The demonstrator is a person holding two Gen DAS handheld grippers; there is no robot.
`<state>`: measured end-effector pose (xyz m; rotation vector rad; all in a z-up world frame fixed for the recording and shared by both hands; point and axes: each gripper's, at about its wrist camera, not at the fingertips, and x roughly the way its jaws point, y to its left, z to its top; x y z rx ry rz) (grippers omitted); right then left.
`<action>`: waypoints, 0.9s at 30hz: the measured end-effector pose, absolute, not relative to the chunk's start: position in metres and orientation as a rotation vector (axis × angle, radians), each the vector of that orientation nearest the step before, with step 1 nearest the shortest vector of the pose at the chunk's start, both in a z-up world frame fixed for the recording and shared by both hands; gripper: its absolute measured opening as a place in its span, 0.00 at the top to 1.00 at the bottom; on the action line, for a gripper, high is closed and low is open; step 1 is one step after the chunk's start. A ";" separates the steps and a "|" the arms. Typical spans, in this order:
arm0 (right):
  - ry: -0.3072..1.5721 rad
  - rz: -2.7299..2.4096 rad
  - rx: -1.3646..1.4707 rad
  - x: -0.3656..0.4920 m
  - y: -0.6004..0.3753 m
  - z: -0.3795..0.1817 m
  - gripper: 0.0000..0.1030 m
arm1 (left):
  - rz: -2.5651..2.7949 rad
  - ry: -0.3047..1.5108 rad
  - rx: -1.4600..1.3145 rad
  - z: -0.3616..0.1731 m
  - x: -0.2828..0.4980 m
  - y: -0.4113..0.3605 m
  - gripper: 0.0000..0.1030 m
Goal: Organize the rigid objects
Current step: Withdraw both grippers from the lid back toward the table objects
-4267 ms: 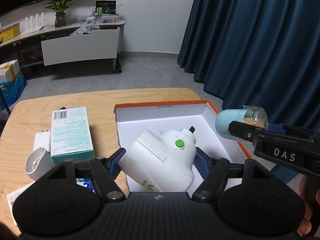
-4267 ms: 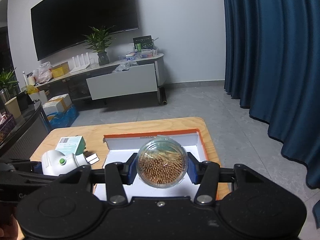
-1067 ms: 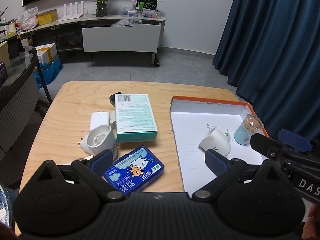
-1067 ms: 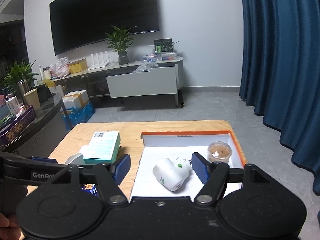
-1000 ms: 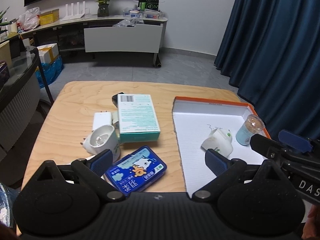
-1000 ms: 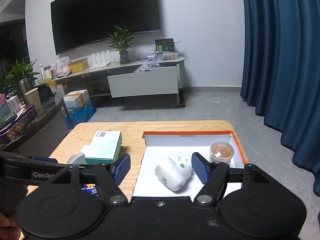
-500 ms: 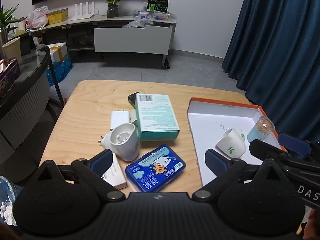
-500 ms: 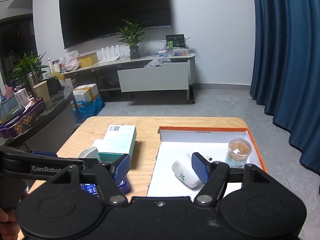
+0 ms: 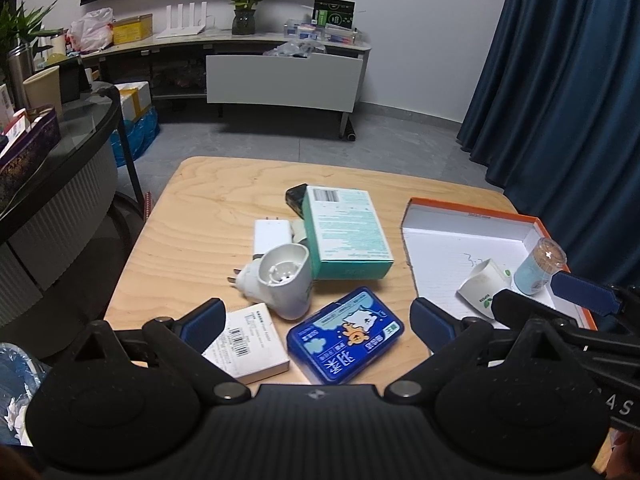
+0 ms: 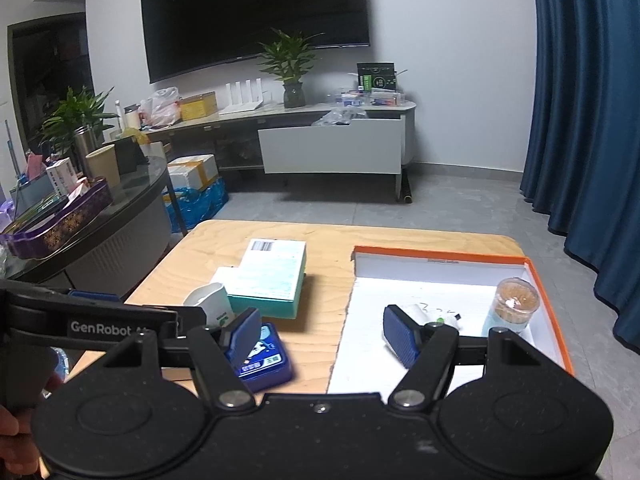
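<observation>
An orange-rimmed white box (image 9: 468, 210) on the table's right side holds a white plug-in device (image 9: 482, 288) lying on its side and an upright toothpick jar (image 9: 540, 266); the jar also shows in the right wrist view (image 10: 512, 310). On the table left of the box lie a teal carton (image 9: 344, 236), a white cup-shaped plug device (image 9: 284, 278), a blue tin (image 9: 346, 334), a white charger (image 9: 270, 234) and a small white box (image 9: 248, 342). My left gripper (image 9: 316, 320) is open and empty above the blue tin. My right gripper (image 10: 320, 336) is open and empty over the box's left edge.
A dark object (image 9: 294, 196) peeks out behind the teal carton. The wooden table (image 9: 208, 204) has bare wood at the far left. A glass side table (image 10: 100, 208) stands to the left, blue curtains (image 10: 592, 120) to the right, a TV cabinet (image 10: 332, 148) beyond.
Both grippers let go of the white device and the toothpick jar, which now rest in the box. Both have drawn back and swung left, bringing the table's loose items into view.
</observation>
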<state>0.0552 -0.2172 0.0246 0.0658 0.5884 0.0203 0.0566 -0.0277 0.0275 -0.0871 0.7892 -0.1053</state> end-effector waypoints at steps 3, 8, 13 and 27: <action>0.592 0.032 0.063 0.057 -0.212 0.024 0.22 | -0.099 0.791 -0.094 0.027 0.056 -0.023 0.02; 0.599 0.050 0.055 0.060 -0.205 0.021 0.22 | -0.093 0.793 -0.103 0.024 0.056 -0.015 0.02; 0.613 0.066 0.049 0.062 -0.199 0.016 0.22 | -0.086 0.797 -0.123 0.022 0.055 -0.005 0.02; 0.652 0.072 0.068 0.063 -0.197 0.001 0.22 | 0.015 0.867 -0.154 -0.009 0.062 0.040 0.01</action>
